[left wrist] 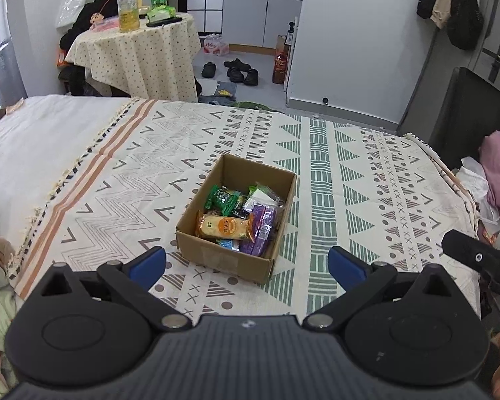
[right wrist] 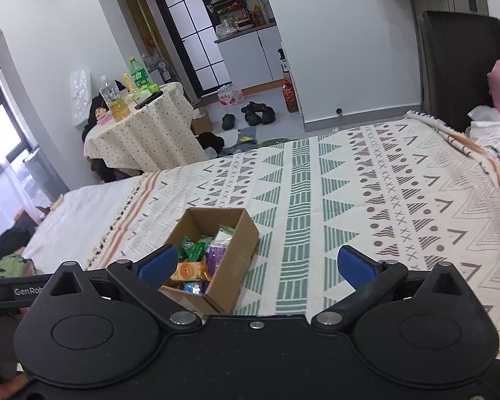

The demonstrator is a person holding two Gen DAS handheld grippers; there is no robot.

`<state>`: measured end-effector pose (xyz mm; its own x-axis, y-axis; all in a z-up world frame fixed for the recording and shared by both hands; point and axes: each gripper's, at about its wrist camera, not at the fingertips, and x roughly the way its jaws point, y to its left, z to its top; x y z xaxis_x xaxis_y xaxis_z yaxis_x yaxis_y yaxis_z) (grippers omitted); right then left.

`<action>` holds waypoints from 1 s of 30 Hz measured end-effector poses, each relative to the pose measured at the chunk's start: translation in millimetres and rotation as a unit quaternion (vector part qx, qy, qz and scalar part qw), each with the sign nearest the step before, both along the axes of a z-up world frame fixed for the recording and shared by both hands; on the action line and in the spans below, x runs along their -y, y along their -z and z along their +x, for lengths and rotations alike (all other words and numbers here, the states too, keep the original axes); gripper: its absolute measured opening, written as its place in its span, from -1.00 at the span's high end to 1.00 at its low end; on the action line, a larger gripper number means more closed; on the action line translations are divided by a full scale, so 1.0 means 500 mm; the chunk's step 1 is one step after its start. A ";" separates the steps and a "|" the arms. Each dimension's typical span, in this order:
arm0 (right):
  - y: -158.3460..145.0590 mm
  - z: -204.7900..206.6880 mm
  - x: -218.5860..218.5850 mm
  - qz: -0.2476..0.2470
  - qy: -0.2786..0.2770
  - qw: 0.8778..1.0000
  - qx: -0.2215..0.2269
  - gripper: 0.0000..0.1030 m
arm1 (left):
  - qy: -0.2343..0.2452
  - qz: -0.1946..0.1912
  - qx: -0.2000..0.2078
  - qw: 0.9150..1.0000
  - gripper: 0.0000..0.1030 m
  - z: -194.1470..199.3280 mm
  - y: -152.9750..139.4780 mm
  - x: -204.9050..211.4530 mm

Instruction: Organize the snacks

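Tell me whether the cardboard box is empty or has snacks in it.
Holding snacks: the open-topped cardboard box shows an orange cracker pack, green packets and a purple pack inside.

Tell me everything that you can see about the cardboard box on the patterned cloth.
The cardboard box is small, brown, rectangular and open at the top, with no lid or flaps showing. It looks like plain corrugated card, with a strip of clear tape on its near wall. It sits flat and upright on the patterned cloth, turned at an angle to the stripes. Wrapped snacks lie inside, in green, purple, orange and blue packets. No gripper touches it.
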<state>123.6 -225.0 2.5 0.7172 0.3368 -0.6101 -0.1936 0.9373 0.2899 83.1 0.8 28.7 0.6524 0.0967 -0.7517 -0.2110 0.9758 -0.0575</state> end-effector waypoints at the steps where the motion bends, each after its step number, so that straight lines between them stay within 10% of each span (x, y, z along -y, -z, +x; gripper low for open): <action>1: -0.002 -0.006 0.000 -0.002 0.001 1.000 0.002 -1.00 | 0.001 0.003 0.001 1.000 -0.99 -0.006 -0.001 0.000; 30: -0.055 -0.140 -0.016 -0.034 -0.049 0.998 0.032 -1.00 | 0.039 0.027 0.045 0.998 -0.99 -0.161 -0.050 -0.030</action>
<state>53.6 -216.7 30.0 0.7209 0.3675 -0.5876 -0.3022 0.9297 0.2107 2.4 15.6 53.8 0.7235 0.0826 -0.6853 -0.1314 0.9911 -0.0192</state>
